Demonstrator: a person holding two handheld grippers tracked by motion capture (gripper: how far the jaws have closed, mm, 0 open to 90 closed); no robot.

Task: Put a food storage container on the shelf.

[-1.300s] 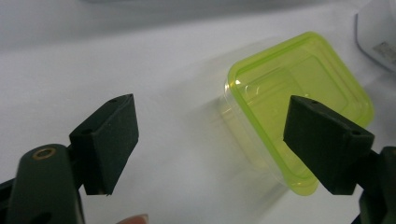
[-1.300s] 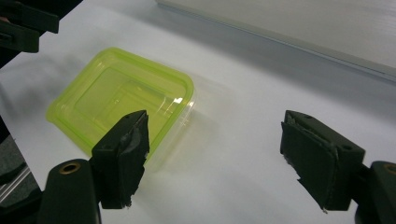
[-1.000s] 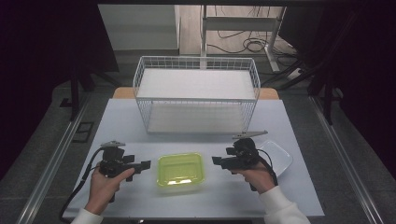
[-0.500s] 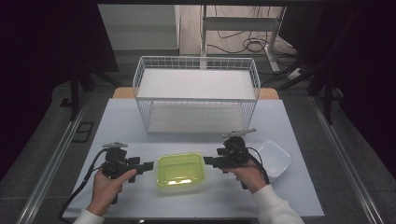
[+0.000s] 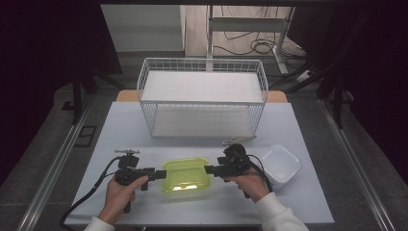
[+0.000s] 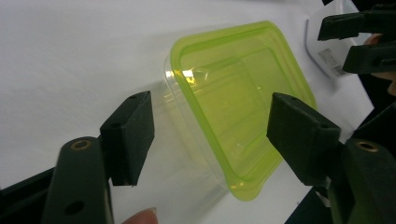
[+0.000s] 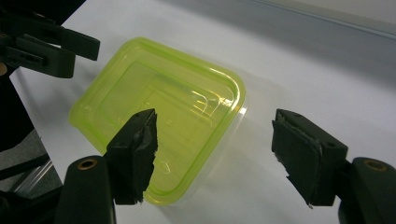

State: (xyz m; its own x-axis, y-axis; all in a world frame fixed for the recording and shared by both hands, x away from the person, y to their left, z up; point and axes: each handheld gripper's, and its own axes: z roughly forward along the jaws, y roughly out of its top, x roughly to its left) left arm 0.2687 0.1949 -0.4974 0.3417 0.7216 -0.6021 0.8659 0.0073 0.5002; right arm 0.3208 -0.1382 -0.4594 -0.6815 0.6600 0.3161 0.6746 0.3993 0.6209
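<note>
Your green box [image 5: 186,175] sits on the white table [image 5: 159,202] in the lower middle of the high view, with its lime lid on top; your two hands come in from the bottom of that view, one on each side of the box.

Your left claw [image 5: 155,173] is at the left edge of the box; its jaws have just been closing, but they are not pressing on anything; in the left gripper view the near end of the box [image 6: 238,112] lies between the two black pads, one pad over the lid, one over bare table, with gaps on both sides.

Your right claw [image 5: 210,169] is at the right edge of the box; its jaws have just been closing a little too, and they are let go as well; in the right gripper view a corner of the box [image 7: 163,112] lies between the pads, the left pad over the lid, the right pad well off to the side over the table.

A clear white tub [image 5: 280,163] sits just right of your right hand; a white wire basket [image 5: 202,101] stands at the back of the table, in the upper middle of the high view.
</note>
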